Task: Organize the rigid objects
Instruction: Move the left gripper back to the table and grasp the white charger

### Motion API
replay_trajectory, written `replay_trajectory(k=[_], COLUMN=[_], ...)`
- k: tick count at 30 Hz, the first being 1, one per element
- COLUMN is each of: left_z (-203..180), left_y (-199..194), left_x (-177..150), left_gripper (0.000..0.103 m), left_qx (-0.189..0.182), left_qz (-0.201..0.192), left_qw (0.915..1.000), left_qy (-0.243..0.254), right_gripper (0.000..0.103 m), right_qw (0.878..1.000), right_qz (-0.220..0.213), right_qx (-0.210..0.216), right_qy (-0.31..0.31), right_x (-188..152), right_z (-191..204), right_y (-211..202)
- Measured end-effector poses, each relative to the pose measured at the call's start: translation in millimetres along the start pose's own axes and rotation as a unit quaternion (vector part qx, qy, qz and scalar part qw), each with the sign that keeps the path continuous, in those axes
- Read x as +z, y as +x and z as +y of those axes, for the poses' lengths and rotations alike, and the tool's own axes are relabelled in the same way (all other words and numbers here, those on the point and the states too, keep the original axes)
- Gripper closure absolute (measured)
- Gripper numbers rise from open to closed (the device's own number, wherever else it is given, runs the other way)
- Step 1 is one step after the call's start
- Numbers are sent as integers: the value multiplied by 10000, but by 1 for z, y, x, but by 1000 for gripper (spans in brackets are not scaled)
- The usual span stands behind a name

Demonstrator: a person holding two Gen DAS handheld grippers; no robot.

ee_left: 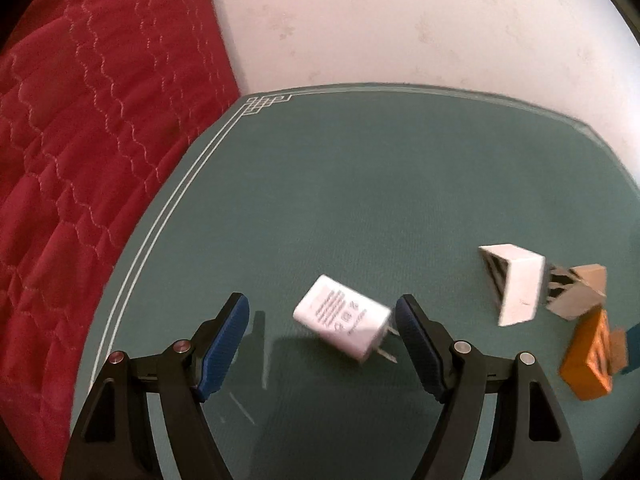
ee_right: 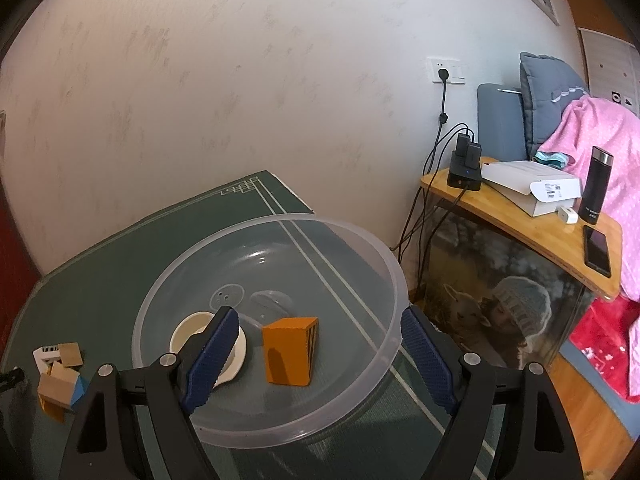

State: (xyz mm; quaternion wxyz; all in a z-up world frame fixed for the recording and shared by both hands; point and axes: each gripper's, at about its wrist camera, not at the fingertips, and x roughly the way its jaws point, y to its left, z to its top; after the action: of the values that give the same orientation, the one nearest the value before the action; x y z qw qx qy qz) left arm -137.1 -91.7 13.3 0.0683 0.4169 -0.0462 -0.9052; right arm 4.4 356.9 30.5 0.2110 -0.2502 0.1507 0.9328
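The left tongs are standing well open over the dark green worktop with its thin white border lines, gripping nothing. A small white plastic wall charger with two metal prongs is lying tilted on the worktop between the blue ribbed pads, its prongs pointing toward the right-hand pad and sitting just beside it; I cannot tell whether they are touching. Off to the right a white wedge-shaped block with black stripes is sitting near a loose cluster of tan cardboard-coloured blocks and an orange block. A quilted red bedspread is lying along the worktop's left edge.

The right tongs are also gaping wide and holding nothing, hanging above a large clear plastic bowl resting on the green worktop. Inside the bowl an orange wedge-shaped block with a black-striped face is lying beside a cream-coloured round cup-like piece, partly hidden behind the left pad. The cluster of small blocks is showing at the far left of this view, outside the bowl. A wooden side table carrying a white box, a dark flask and a phone is standing well apart on the right
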Motion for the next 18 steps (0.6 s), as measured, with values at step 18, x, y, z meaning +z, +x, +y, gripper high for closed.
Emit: replay_trajectory(k=[18], left_z=[20], left_y=[7], left_x=[-4], left_gripper=[25], left_qx=[-378], left_qz=[108], left_qw=[9985], left_qy=[-385], right_gripper=[17], right_qw=[10000], right_qz=[36], right_qx=[-7], right_qy=[-80], right_x=[0], right_z=[2], right_y=[1])
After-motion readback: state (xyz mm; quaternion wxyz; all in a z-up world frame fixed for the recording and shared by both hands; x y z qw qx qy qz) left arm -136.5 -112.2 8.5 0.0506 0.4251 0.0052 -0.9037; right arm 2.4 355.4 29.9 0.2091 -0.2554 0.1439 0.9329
